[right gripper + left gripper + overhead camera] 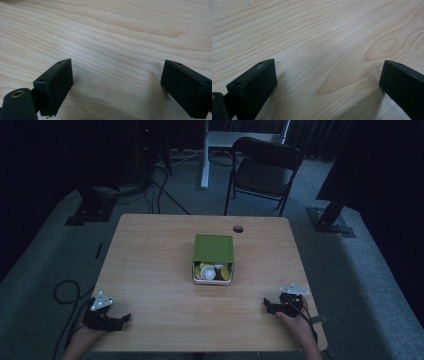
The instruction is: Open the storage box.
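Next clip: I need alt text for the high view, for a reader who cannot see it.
A small box with its green lid slid partly back sits mid-table, showing yellow and white pieces inside. At the near edge a person holds the left gripper and right gripper, both open and apart from the box. A chair stands beyond.

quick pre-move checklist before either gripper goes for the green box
1. Left gripper open, nothing between the jaws: ok.
2. Right gripper open, nothing between the jaws: ok.
3. Green box upright at mid-table: ok.
4. Green lid covers the far part, near part open over the round pieces: ok.
5. Table bare between grippers and box: ok.
6. How tightly the lid sits: cannot tell.
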Motion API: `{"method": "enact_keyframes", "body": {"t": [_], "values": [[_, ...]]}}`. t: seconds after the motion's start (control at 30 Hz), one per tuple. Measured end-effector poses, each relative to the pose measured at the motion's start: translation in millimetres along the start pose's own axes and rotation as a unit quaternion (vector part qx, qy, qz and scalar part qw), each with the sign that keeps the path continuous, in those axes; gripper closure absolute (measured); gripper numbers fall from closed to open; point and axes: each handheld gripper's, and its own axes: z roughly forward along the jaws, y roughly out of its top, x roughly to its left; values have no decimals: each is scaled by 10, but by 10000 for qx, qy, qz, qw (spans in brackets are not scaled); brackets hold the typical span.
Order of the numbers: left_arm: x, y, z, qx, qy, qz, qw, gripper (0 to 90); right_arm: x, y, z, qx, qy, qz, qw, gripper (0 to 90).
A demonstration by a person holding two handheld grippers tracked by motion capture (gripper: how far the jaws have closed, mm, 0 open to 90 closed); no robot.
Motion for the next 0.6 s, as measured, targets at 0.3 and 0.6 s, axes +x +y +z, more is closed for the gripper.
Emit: {"method": "enact_keyframes", "body": {"t": [0.3, 0.6], "values": [[1, 0, 1, -3, -2, 11, 10000, 12, 111, 72, 63, -143, -232, -392, 9989, 104], [0, 0, 0, 0, -2, 4, 10000, 12, 291, 150, 45, -331, -353, -950, 9943, 104]]}}
